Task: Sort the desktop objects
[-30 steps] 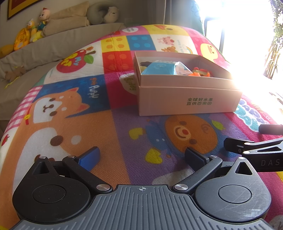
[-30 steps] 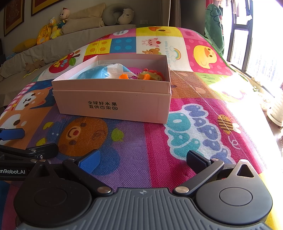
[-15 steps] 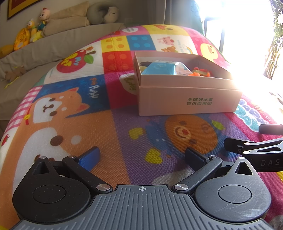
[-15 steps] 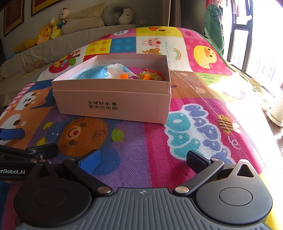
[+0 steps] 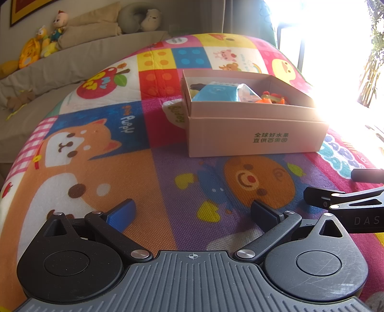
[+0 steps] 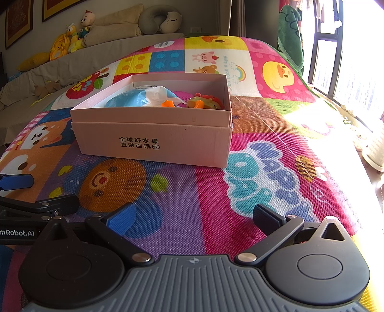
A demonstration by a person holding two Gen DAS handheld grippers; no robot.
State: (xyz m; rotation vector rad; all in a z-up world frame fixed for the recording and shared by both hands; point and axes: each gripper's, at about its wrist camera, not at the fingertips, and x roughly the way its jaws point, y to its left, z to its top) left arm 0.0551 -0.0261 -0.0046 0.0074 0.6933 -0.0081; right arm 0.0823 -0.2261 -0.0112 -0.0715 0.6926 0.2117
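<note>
A pink cardboard box (image 5: 254, 134) (image 6: 153, 141) stands on a colourful play mat. In it lie a blue and white packet (image 5: 216, 92) (image 6: 136, 98), an orange toy (image 5: 271, 98) (image 6: 204, 103) and a purple item (image 6: 181, 94). My left gripper (image 5: 192, 213) is open and empty, low over the mat in front of the box. My right gripper (image 6: 194, 218) is open and empty, beside the left one. Each gripper's finger shows at the edge of the other's view.
The play mat (image 5: 120, 168) covers the surface. A beige sofa with plush toys (image 6: 72, 40) and a neck pillow (image 6: 158, 19) stands behind. A bright window (image 6: 348, 60) is on the right, with a white pot (image 6: 376, 148) beyond the mat's right edge.
</note>
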